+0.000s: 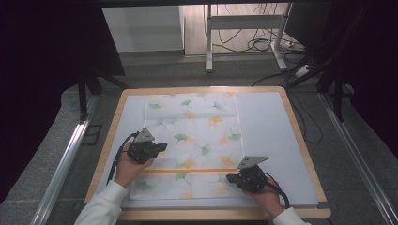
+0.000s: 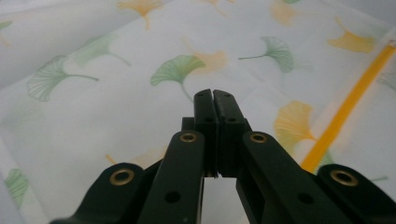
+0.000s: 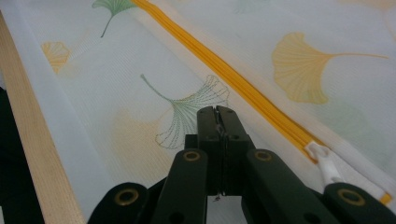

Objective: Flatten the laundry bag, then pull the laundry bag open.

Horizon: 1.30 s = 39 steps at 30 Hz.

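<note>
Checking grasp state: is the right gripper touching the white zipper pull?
Apart. In the right gripper view the shut right gripper sits left of the zipper pull, with bare fabric between them.

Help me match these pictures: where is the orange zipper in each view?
High view: orange zipper runs across the leaf-print bag's near part, between both tools.
Left gripper view: diagonal at right edge.
Right gripper view: diagonal from top to lower right.
Shared landmark: the bag's ginkgo-leaf print.
</note>
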Available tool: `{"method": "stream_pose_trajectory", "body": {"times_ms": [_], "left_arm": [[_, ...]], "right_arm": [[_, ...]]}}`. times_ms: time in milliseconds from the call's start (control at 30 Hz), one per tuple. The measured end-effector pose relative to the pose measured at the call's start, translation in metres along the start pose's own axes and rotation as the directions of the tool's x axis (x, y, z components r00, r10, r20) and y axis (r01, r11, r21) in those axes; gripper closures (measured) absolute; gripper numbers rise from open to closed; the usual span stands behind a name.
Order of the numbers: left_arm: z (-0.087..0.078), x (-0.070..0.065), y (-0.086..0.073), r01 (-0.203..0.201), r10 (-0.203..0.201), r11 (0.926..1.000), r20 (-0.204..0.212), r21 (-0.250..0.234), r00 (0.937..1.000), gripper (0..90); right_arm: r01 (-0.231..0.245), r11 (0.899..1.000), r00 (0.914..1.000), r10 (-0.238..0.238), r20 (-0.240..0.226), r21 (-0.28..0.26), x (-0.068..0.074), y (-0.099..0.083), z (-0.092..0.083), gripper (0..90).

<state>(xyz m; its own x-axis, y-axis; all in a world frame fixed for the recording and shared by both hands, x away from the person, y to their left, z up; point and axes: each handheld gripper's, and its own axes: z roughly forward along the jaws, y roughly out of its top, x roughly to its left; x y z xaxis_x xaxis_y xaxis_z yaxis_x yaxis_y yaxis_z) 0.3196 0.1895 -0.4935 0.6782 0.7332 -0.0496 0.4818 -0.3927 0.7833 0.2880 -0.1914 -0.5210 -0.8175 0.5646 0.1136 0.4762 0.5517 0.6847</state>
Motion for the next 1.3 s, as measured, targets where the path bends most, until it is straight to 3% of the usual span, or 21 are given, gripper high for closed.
{"method": "stream_pose_trajectory", "body": {"times_ms": [200, 400, 633, 900, 1300], "left_arm": [[-0.003, -0.018, 0.004, -0.041, 0.041, 0.9991, 0.013, -0.005, 0.9991, 89.8], [0.001, -0.028, 0.008, -0.047, 0.048, 0.9989, 0.032, -0.005, 0.9984, 89.3], [0.0, -0.035, 0.01, -0.045, 0.046, 0.9988, 0.042, -0.016, 0.9981, 87.8], [0.007, -0.052, 0.024, -0.053, 0.055, 0.9979, 0.06, -0.036, 0.9967, 62.3], [0.02, -0.071, 0.041, -0.079, 0.08, 0.9967, 0.098, -0.014, 0.9919, 47.0]], "right_arm": [[-0.02, 0.999, 0.9997, 0.021, 0.011, -0.031, -0.002, -0.007, -0.016, 88.4], [-0.066, 0.996, 0.9973, 0.068, 0.028, -0.065, -0.011, -0.017, -0.033, 88.5], [-0.042, 0.998, 0.9988, 0.044, 0.021, -0.054, -0.007, -0.018, -0.035, 88.5], [-0.049, 0.998, 0.9984, 0.051, 0.026, -0.045, -0.006, -0.02, -0.034, 88.5], [-0.042, 0.999, 0.9986, 0.043, 0.031, -0.02, 0.0, -0.027, -0.034, 88.5]]}}
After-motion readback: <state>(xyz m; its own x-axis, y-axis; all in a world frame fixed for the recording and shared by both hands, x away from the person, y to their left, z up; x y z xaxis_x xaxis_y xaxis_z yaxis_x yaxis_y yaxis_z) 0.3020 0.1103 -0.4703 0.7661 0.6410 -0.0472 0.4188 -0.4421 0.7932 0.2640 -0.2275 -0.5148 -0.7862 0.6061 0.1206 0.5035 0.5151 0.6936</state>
